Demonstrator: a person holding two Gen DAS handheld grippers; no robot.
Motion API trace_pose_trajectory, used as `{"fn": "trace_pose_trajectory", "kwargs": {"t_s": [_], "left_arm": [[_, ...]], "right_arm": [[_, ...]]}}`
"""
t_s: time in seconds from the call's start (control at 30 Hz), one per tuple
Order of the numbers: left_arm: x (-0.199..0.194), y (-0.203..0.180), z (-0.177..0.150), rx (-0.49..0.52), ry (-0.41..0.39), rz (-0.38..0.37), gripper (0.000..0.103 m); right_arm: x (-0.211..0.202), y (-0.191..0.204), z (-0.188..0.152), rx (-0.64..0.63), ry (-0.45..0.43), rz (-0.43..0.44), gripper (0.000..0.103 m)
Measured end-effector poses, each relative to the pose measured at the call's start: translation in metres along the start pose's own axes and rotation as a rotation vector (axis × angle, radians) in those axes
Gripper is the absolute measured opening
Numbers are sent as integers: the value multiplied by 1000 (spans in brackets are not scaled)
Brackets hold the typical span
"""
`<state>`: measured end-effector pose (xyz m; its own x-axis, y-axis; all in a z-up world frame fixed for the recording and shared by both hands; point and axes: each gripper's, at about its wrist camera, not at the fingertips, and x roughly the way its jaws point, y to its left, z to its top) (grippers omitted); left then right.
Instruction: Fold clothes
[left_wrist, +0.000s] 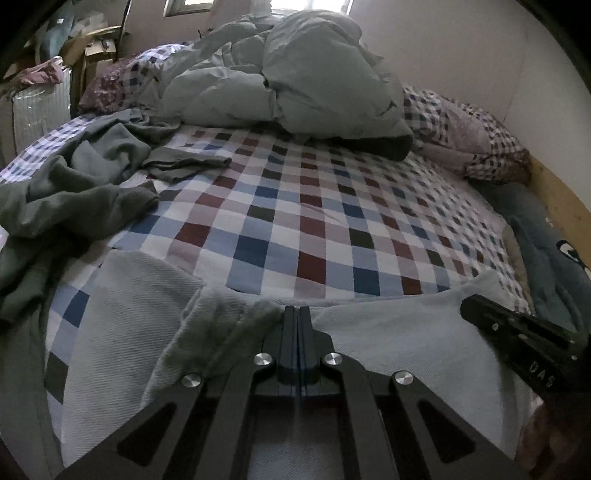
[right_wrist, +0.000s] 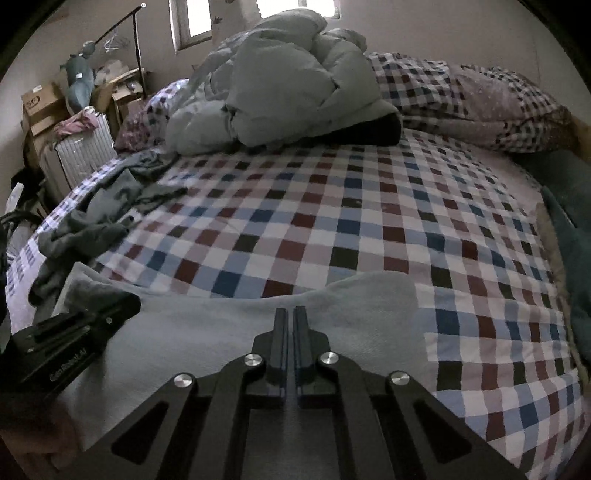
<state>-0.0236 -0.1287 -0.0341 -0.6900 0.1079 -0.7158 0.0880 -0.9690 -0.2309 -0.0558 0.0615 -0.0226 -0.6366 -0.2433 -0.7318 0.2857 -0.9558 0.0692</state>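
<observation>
Pale-blue garment (left_wrist: 388, 332) lies on the checked bed (left_wrist: 295, 221) — left gripper (left_wrist: 297, 314) pinches its bunched edge; right gripper (right_wrist: 291, 314), lettered "DAS", nearly closed, perhaps pinching cloth; only right view shows an "SF" box (right_wrist: 38, 101)

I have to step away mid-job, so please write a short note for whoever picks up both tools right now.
Left tool: jaws closed, at the far edge of the light grey garment, beside its bunched part. Whether it pinches cloth is hard to tell.
Right tool: jaws nearly closed, over the same garment near its far edge; grip unclear.
The garment lies mostly flat at the near side of the checked bed sheet.
A dark green garment lies crumpled on the left, unfolded. The duvet is heaped at the head of the bed.
Done: light garment spread out. Left: fold it, then the green one.
</observation>
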Motion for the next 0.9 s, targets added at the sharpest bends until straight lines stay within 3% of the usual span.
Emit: {"fn": "trace_pose_trajectory", "kwargs": {"t_s": [0.17, 0.4, 0.47, 0.57, 0.63, 0.77, 0.9], "left_arm": [[-19, 1, 0, 1, -14, -22, 3], [-75, -18, -28, 85, -62, -89, 9], [-82, -26, -44, 113, -48, -91, 9], [-89, -36, -67, 148, -25, -94, 9], [-81, -34, -80, 121, -11, -81, 9], [-88, -43, -96, 169, -93, -17, 10], [-101, -47, -114, 170, -142, 36, 23]], "right_arm": [[-3, -5, 0, 25, 8, 42, 2], [-72, 18, -24, -54, -72, 93, 9], [-85, 27, -41, -80, -74, 92, 25], [-95, 38, -68, -111, -70, 76, 29], [-93, 44, -82, -130, -64, 72, 38], [-86, 39, -91, -127, -77, 105, 40], [-95, 28, -97, -80, -86, 139, 40]]}}
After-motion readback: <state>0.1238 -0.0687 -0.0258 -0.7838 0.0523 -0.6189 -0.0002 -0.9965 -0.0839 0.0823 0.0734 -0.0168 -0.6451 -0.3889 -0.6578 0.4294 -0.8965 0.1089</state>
